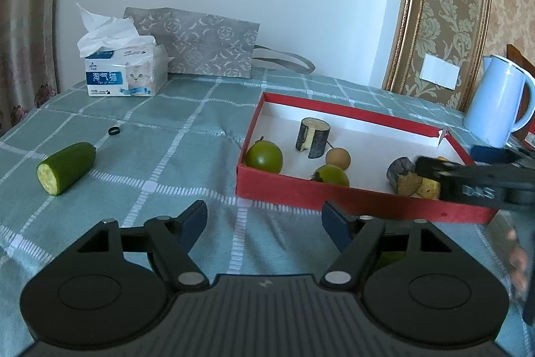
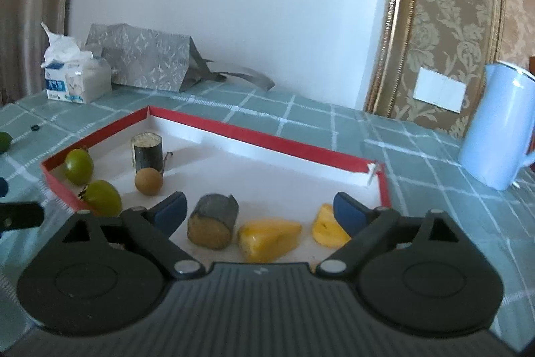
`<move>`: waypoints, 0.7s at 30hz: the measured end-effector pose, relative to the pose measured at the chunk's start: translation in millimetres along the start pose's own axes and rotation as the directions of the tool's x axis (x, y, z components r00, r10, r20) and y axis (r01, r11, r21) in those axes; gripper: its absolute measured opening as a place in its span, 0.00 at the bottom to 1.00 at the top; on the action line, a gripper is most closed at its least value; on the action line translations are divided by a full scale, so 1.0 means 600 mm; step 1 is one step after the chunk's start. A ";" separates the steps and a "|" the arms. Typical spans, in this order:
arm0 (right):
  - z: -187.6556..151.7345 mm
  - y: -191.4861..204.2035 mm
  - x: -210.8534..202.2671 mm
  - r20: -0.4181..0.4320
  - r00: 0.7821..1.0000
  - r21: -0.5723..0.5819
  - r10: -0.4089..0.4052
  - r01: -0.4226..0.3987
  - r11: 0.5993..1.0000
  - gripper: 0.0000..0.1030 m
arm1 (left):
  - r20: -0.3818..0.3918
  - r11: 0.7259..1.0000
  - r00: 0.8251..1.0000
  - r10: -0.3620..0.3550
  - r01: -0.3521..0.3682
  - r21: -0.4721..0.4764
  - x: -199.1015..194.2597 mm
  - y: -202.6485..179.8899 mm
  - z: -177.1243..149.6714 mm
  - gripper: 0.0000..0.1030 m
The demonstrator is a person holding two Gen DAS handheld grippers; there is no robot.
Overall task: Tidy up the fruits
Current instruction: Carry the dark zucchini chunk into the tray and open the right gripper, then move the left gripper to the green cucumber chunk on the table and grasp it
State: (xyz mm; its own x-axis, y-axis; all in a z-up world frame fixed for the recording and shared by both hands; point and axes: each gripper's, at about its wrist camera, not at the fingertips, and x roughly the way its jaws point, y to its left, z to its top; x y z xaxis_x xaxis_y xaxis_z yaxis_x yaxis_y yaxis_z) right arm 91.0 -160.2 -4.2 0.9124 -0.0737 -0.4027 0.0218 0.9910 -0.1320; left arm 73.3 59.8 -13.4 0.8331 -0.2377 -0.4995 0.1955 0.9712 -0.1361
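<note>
**Fruit in the red tray, one cucumber piece out**

The worktop under a green checked cloth carries a red tray. Inside lie two green fruits, a brown round fruit, two dark sugarcane pieces and two yellow pieces. A cucumber piece lies on the cloth, well apart from the tray. The right tongs gape over the tray, gripping nothing; the left tongs stand open and empty.

The tray lies on the surface. Inside it, two round fruits sit at its left end, an upright cut stalk behind them, a lying stalk piece and two wedges toward its right. Left of the tray lies a cucumber half; behind the tray, a tissue pack and a bag; right of it, a jug
</note>
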 end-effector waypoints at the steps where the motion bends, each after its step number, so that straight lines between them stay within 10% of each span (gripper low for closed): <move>1: -0.004 -0.006 -0.010 0.000 1.000 0.016 0.002 -0.002 1.000 0.96 | 0.001 1.000 1.000 0.000 0.000 -0.001 0.000 0.000 0.000 0.73; 21: -0.077 -0.055 -0.100 -0.011 0.993 0.234 0.116 -0.110 0.966 1.00 | 0.030 0.993 0.994 -0.108 0.106 0.047 -0.007 -0.040 0.002 0.81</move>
State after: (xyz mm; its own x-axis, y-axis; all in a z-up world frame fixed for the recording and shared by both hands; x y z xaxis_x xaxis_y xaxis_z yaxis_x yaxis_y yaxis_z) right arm 16.8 -193.4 -17.3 0.9041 0.0408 -0.4254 0.0161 0.9915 0.1293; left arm 65.3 37.3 -7.0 0.8225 -0.3403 -0.4557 0.3070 0.9401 -0.1479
